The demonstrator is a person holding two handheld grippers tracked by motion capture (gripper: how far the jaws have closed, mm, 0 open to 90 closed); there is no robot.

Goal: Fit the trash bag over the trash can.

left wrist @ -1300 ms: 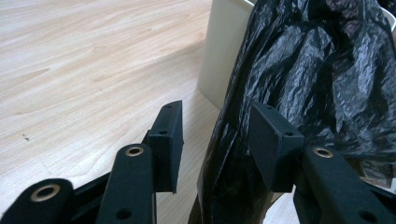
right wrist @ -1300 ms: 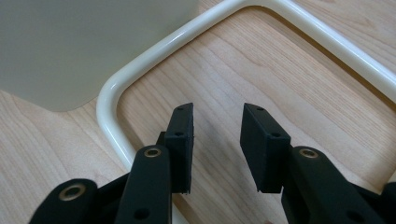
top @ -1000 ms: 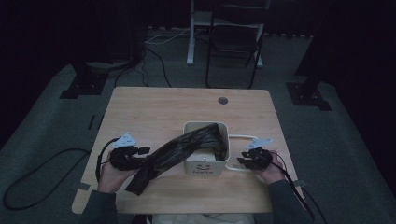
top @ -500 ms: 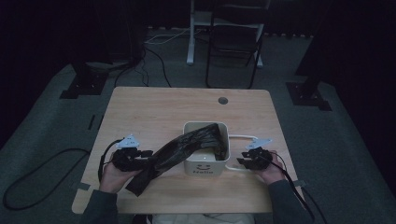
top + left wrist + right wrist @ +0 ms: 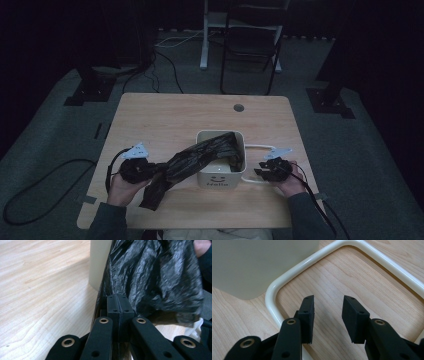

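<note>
The left hand-held gripper (image 5: 117, 302) has just closed, its pads pinching the black bag (image 5: 192, 160), which drapes from the bin (image 5: 220, 175) onto the surface (image 5: 165, 115). The right hand-held gripper (image 5: 328, 312) gapes empty inside the bin's handle (image 5: 287, 277).

The left tool (image 5: 119, 303) is matte black plastic with two flat arms; each arm carries brass-ringed rivets and small screw holes. The right tool (image 5: 329, 312) has the same square black pads. Both carry a grey three-cornered plate on top and a black cable. The person wears dark long sleeves.
</note>
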